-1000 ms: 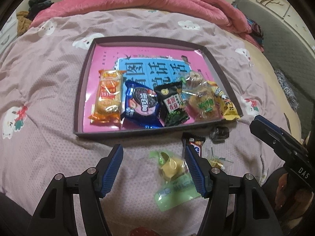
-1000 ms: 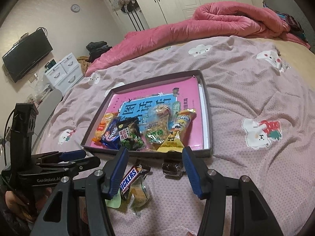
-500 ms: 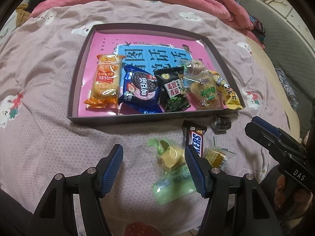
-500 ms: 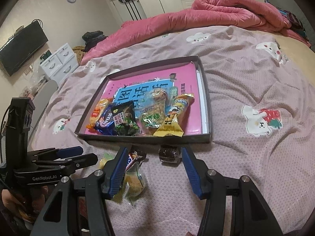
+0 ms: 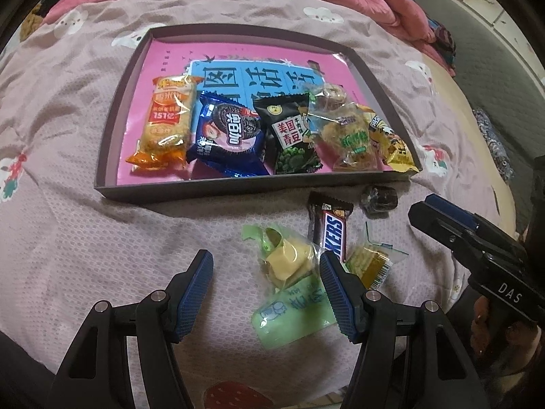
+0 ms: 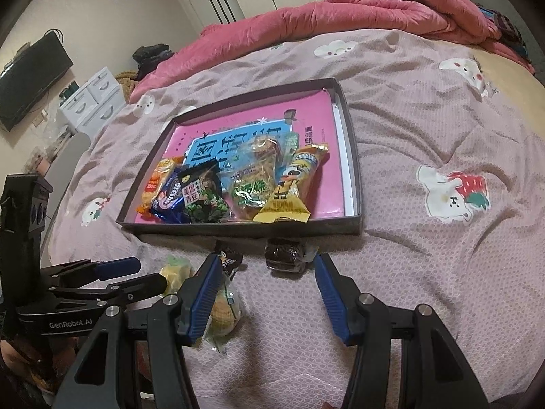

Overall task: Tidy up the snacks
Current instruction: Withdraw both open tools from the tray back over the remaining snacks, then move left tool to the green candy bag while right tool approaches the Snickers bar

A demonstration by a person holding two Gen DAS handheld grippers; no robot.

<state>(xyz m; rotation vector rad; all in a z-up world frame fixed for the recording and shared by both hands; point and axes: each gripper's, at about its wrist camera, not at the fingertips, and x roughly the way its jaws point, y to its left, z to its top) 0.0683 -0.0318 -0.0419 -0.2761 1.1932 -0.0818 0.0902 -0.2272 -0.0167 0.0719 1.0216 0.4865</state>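
Note:
A dark box lid (image 5: 211, 187) with a pink book inside lies on the bed and holds several snack packs. On the blanket in front of it lie a green-wrapped pastry (image 5: 289, 262), a Snickers bar (image 5: 330, 228), a small yellow-green cake (image 5: 371, 262) and a dark wrapped sweet (image 5: 379, 199). My left gripper (image 5: 265, 289) is open, low over the green pastry. My right gripper (image 6: 264, 293) is open, with the dark sweet (image 6: 284, 255) just ahead between its fingers. The lid (image 6: 238, 228) also shows in the right wrist view.
A bunched pink quilt (image 6: 374, 10) lies at the far side of the bed. White drawers (image 6: 92, 102) and a wall television (image 6: 30, 78) stand off to the left. The right gripper shows in the left wrist view (image 5: 477, 238).
Both grippers have moved forward and lower toward the loose snacks. The box and snacks look nearer. Nothing was taken hold of.

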